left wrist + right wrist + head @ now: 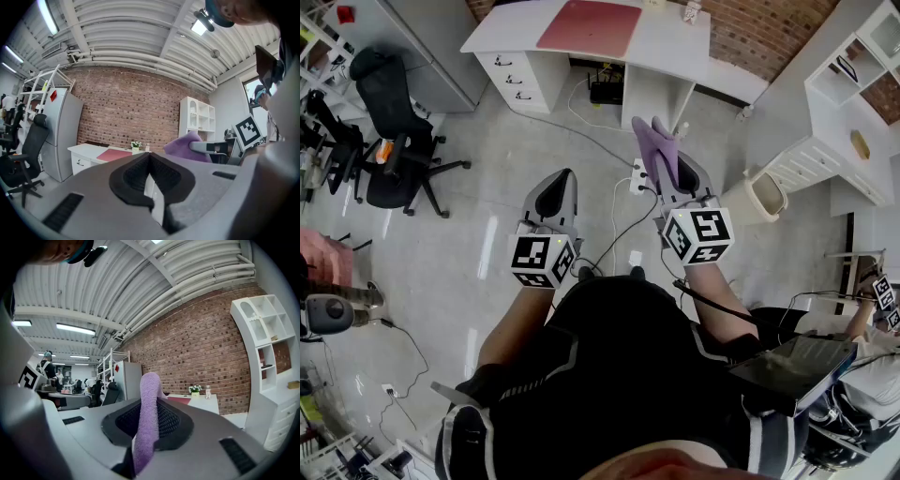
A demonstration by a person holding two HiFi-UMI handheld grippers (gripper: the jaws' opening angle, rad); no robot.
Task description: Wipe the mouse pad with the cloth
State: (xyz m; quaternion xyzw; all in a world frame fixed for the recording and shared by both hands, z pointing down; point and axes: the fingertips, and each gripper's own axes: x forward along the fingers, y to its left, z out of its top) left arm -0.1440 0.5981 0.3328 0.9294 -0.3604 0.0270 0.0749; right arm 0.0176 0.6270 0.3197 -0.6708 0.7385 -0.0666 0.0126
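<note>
Right claw (148, 403) pinches the purple cloth (650, 141), which juts past its tips. Left claw (150, 161) is closed, empty. Mouse pad (589, 26) lies well ahead of both.

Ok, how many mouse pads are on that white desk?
1. The red mouse pad lies on the white desk. The desk's far edge is cut off, so another may be hidden.

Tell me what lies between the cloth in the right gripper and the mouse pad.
Head view: only floor crossed by a white cable, then the desk edge, lies between the cloth and the mouse pad.
</note>
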